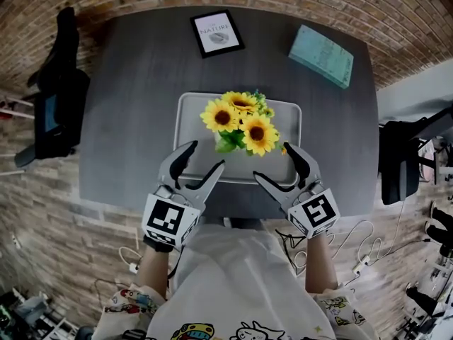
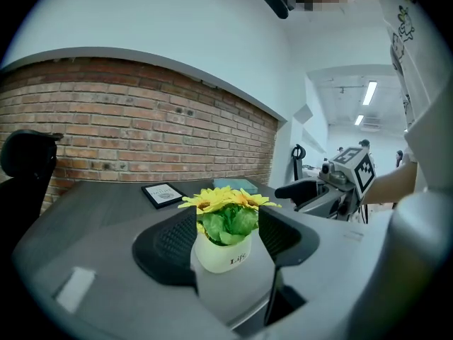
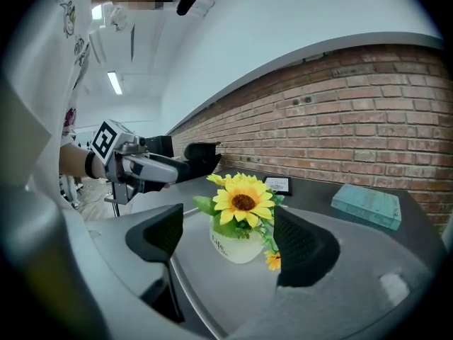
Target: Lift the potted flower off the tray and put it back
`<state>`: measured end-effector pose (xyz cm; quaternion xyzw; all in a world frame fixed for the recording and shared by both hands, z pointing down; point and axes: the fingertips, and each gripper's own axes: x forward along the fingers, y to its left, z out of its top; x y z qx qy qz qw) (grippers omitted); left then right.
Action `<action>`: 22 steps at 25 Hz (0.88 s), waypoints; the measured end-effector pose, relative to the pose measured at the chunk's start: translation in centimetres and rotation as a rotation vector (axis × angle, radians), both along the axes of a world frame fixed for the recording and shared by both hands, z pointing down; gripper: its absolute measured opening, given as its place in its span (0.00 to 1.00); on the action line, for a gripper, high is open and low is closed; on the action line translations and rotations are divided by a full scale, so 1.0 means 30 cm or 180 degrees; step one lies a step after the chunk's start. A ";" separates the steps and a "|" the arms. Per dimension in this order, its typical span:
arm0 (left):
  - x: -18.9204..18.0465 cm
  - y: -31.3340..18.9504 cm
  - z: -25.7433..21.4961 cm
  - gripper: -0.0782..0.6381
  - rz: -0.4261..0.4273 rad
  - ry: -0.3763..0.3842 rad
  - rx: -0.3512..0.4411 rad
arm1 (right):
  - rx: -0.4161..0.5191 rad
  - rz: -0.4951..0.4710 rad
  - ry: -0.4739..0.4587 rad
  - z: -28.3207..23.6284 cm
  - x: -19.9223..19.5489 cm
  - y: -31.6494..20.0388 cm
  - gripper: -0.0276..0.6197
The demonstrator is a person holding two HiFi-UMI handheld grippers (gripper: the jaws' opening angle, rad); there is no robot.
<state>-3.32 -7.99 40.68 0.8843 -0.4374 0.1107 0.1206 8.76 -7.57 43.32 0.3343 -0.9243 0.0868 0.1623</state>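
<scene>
A white pot of yellow sunflowers (image 1: pixel 241 122) stands upright on a grey tray (image 1: pixel 190 112) in the middle of a dark table. My left gripper (image 1: pixel 206 156) is at the tray's near left edge, jaws apart, pointing at the plant. My right gripper (image 1: pixel 272 163) mirrors it at the near right edge, also open. In the left gripper view the pot (image 2: pixel 223 255) sits just beyond the two black pads (image 2: pixel 168 245), framed by them, with no pad pressing on it. In the right gripper view the pot (image 3: pixel 237 248) stands between and beyond the wide-set pads (image 3: pixel 301 245).
A framed picture (image 1: pixel 217 32) and a teal book (image 1: pixel 322 55) lie at the table's far side. Black chairs stand to the left (image 1: pixel 60 98) and right (image 1: pixel 400 163). A brick wall runs behind, and cables lie on the floor by the person's legs.
</scene>
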 end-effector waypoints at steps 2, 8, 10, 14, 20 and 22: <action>0.004 -0.002 0.015 0.50 0.0025 -0.0009 -0.0036 | -0.0018 -0.0015 0.0025 0.019 -0.004 -0.006 0.65; 0.009 -0.021 0.074 0.51 0.0077 -0.0010 -0.0087 | -0.0098 -0.0024 0.0112 0.080 -0.008 -0.035 0.66; 0.008 -0.031 0.101 0.51 0.0095 0.0003 -0.0108 | -0.0110 -0.0039 0.0159 0.104 -0.013 -0.048 0.66; 0.023 -0.046 0.131 0.52 0.0189 -0.0022 -0.0126 | -0.0120 -0.0060 0.0236 0.142 -0.020 -0.069 0.66; 0.041 -0.047 0.218 0.56 0.0378 -0.0083 -0.0155 | -0.0167 -0.0115 0.0291 0.199 -0.033 -0.090 0.67; 0.044 -0.054 0.238 0.57 0.0434 -0.0085 -0.0158 | -0.0181 -0.0136 0.0276 0.215 -0.037 -0.095 0.68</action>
